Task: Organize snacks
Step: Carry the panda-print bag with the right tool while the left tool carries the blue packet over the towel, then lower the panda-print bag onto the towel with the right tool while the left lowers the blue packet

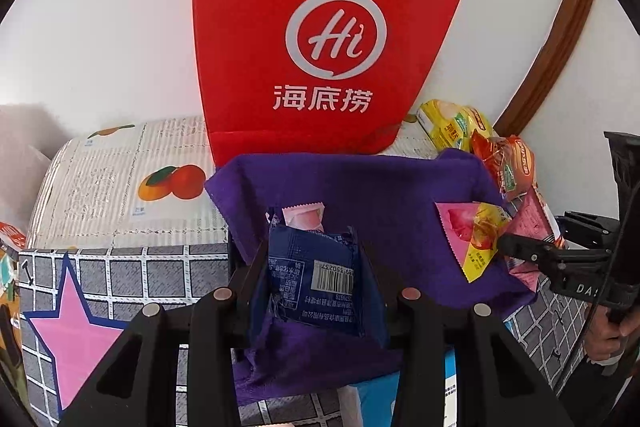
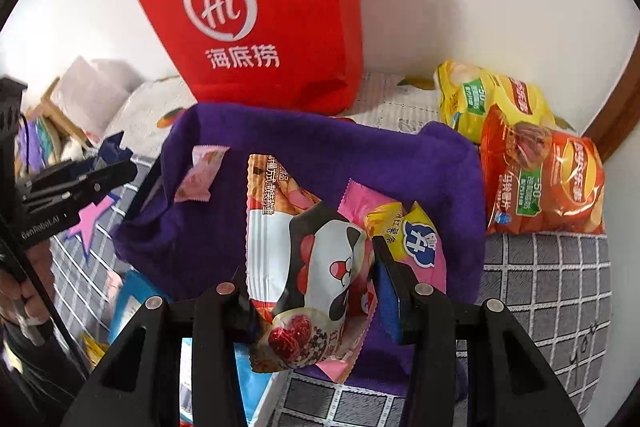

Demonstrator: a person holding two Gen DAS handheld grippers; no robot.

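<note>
Clutching snacks over purple towel (image 1: 360,183): left gripper (image 1: 312,267) clamps blue packet (image 1: 316,275), right gripper (image 2: 312,267) grips panda packet (image 2: 320,267), apparently for sorting.

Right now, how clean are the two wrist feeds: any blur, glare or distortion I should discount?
Left wrist view: sharp centre, the barcode on the blue packet shows clearly; heavy fisheye bending at the edges, black vignette corners. Right wrist view: the panda packet is crisp, soft glare on the orange chip bag, the left rim smeared and dark.
</note>
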